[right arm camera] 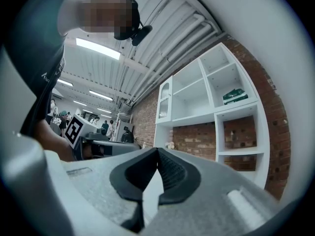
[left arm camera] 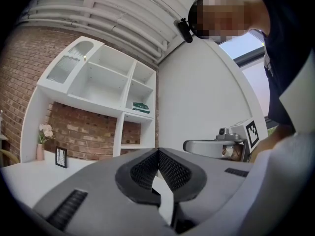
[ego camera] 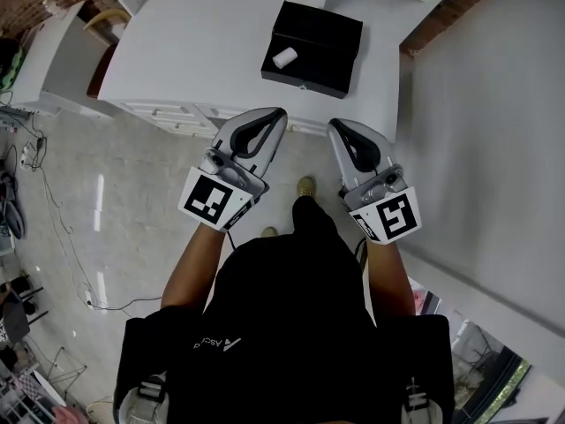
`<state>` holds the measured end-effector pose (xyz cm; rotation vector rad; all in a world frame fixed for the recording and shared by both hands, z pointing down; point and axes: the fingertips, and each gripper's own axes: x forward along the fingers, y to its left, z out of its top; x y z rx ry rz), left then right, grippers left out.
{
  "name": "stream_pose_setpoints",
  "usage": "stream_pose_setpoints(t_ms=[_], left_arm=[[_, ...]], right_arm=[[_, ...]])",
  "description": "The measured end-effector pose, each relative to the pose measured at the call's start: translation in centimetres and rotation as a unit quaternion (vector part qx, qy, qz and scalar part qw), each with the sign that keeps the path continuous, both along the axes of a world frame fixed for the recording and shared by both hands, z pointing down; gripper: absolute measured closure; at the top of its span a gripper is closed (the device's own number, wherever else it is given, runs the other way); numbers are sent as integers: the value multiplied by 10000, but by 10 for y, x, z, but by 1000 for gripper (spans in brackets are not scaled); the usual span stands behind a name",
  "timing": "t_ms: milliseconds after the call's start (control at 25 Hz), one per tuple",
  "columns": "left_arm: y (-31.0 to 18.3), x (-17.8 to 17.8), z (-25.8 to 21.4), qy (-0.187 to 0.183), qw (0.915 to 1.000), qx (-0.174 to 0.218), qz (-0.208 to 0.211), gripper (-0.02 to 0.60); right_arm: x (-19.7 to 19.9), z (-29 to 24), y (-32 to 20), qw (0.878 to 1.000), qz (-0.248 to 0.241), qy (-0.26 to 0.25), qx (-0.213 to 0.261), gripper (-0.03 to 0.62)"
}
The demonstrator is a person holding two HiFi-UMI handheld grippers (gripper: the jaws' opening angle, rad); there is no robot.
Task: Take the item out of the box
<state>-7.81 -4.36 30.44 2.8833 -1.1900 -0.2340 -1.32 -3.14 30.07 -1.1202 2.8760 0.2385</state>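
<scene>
1. While the left gripper [ego camera: 279, 114] and right gripper [ego camera: 336, 127] hang clenched on nothing, the white cylinder [ego camera: 284, 57] lies in the black box [ego camera: 334, 53], at its left end, long axis diagonal, near-left to far-right.
2. It sits on the table [ego camera: 194, 42], well beyond both jaw tips.

Pale print [ego camera: 218, 344] beginning "Asc", beside a small angular logo, on the person's black shirt [ego camera: 291, 316]; the remaining letters are unreadable. One black-and-white square marker on the cube of the left gripper [ego camera: 280, 113] and of the right gripper [ego camera: 335, 124].
</scene>
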Motion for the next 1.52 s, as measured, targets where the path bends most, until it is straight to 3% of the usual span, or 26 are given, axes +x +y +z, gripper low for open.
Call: stream_pose_setpoints(t_ms=[440,720,880,1080,1520], left_arm=[[-138,27,57,-1003,9924,-442,-560,581],[-205,30,109,-1788,9737,-1195,-749,576],[-226,31,139,-2426,9528,-1704,-658,521],[-242,31,174,-3268,9208,-2084,-443,463],[-268,27,244,-4734,8382,-2707,-93,424]], right_arm=[[34,10,-118,9986,-521,95,-17,592],[53,29,-168,9965,-810,-8,-187,592],[56,36,-181,9962,-815,-82,-312,592],[54,45,-191,9965,-706,-131,-436,592],[45,55,-200,9965,-420,-228,-688,592]])
